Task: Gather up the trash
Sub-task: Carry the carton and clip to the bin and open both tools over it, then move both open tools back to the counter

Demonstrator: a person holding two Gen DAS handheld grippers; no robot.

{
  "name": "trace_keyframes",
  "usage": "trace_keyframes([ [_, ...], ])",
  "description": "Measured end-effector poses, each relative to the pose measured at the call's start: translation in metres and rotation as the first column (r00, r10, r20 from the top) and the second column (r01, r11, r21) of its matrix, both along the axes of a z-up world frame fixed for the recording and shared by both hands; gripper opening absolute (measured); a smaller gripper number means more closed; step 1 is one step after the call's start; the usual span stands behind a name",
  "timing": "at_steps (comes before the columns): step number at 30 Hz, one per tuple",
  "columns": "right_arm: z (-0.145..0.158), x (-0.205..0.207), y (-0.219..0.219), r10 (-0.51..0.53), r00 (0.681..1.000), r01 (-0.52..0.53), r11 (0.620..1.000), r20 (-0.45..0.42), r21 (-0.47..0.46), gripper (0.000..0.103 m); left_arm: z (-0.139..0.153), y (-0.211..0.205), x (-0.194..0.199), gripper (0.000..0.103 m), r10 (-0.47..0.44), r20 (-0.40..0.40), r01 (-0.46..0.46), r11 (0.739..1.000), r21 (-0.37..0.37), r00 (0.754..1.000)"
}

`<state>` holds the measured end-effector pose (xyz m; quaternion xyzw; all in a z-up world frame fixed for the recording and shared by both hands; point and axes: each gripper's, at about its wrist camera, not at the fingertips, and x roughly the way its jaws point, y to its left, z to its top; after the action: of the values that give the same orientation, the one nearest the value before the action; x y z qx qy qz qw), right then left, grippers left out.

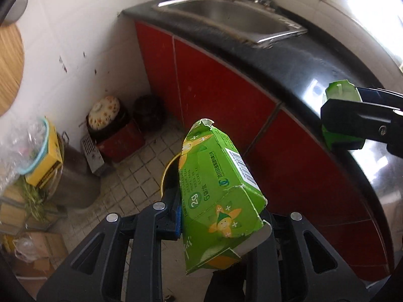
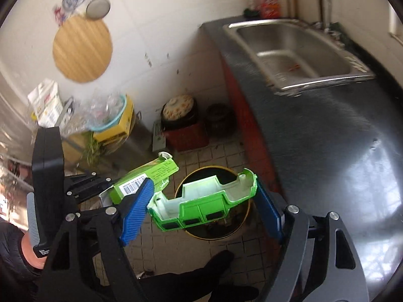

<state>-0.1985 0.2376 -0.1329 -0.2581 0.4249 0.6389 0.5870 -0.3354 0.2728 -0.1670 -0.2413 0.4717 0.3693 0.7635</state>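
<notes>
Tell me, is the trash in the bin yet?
Not yet. Nothing looks dropped so far. The left claw holds a torn green carton, and the right claw holds a green plastic piece, both above the round bin on the floor. What's left is letting both fall in.

Black hand-held gripper (image 2: 201, 205) frames, silver screws, ribbed blue pads (image 2: 137, 207), possibly dark sleeves

Bright green carton (image 1: 216, 196) with a yellow cartoon star and a white barcode patch. The plastic shell (image 2: 201, 203) is green outside, whitish inside. Bin (image 2: 214, 229) is black with a gold rim, cabinets (image 1: 226, 88) red, countertop (image 1: 289, 58) glossy black, gripper pads (image 2: 137, 211) blue.
</notes>
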Motion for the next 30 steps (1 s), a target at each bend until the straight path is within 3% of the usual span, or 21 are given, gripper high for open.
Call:
trace_keyframes([
  [9, -0.064, -0.016, 0.054, 0.046, 0.999, -0.045, 0.993, 0.004, -0.11, 0.077, -0.071, 0.029, -0.006, 0.025, 0.008, 0.008, -0.007, 0.996, -0.087, 1.0],
  [10, -0.07, -0.017, 0.059, 0.046, 0.999, -0.044, 0.992, 0.009, -0.12, 0.077, -0.077, 0.031, -0.004, 0.03, 0.001, 0.012, 0.001, 0.995, -0.097, 1.0],
  [12, -0.081, -0.016, 0.067, 0.046, 0.999, -0.045, 0.987, 0.002, -0.152, 0.085, -0.084, 0.036, -0.003, 0.072, 0.002, -0.02, -0.004, 0.997, -0.082, 1.0],
  [15, -0.087, -0.015, 0.068, 0.05, 0.999, -0.049, 0.984, 0.0, -0.168, 0.089, -0.085, 0.039, -0.009, 0.079, 0.01, -0.006, -0.011, 0.998, -0.068, 1.0],
  [19, -0.09, -0.013, 0.065, 0.048, 0.999, -0.047, 0.982, 0.002, -0.182, 0.09, -0.084, 0.041, -0.02, 0.079, 0.037, -0.004, -0.037, 0.995, -0.089, 0.999],
  [24, -0.058, 0.002, 0.044, -0.003, 1.0, 0.007, 0.989, 0.024, -0.147, 0.09, -0.053, 0.036, -0.021, 0.081, 0.035, -0.003, -0.036, 0.997, -0.064, 0.999],
  [28, 0.006, 0.043, -0.004, -0.16, 0.985, 0.164, 0.984, 0.063, -0.067, 0.092, -0.01, 0.028, 0.004, 0.091, -0.036, 0.003, 0.036, 0.999, 0.001, 0.999],
  [30, 0.038, 0.068, -0.037, -0.27, 0.958, 0.274, 0.962, 0.1, -0.018, 0.095, 0.012, 0.02, 0.025, 0.092, -0.102, 0.029, 0.101, 0.995, 0.023, 0.994],
])
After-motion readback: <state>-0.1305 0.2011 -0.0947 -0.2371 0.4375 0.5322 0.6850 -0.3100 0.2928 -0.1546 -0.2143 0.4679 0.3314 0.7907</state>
